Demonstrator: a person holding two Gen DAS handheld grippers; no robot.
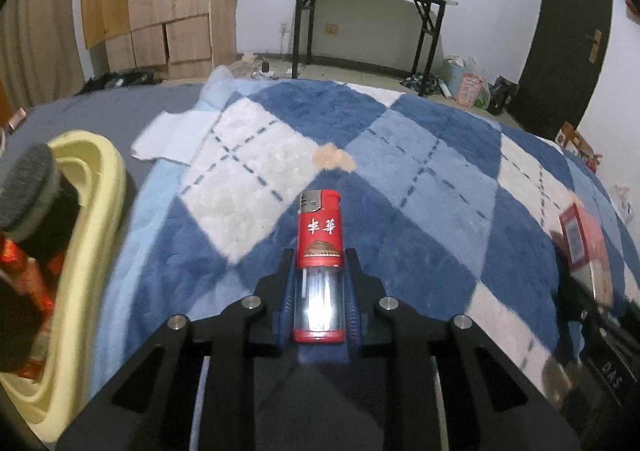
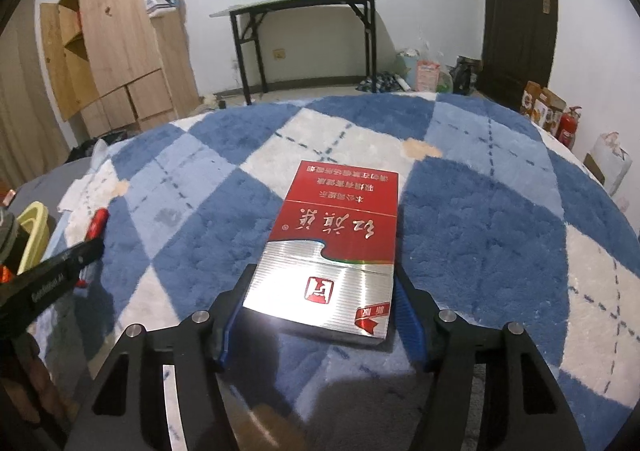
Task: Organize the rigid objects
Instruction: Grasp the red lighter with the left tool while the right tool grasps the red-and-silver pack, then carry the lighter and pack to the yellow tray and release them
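A blue-and-white diamond blanket (image 1: pixel 400 155) covers the bed; a yellow tray (image 1: pixel 96 187) (contents unclear) sits at its left edge. The left gripper (image 1: pixel 319 271) jaws clench a red lighter (image 1: pixel 320 235); the right gripper (image 2: pixel 320 291) jaws clench a cigarette pack (image 2: pixel 336 235).

Brightness: even, cool indoor light, moderately bright in both views
Glare: white hotspot on the clear lower body of the lighter (image 1: pixel 319 307); broad sheen across the silver half of the cigarette pack (image 2: pixel 320 287)
Shadows: soft and dark on the blanket (image 1: pixel 400 211) beneath each gripper body
Blur: yellow tray (image 1: pixel 100 211) and objects at the left edge smeared; red pack at the right edge of the left view blurred
Distortion: strong fisheye bending, black vignette in the corners
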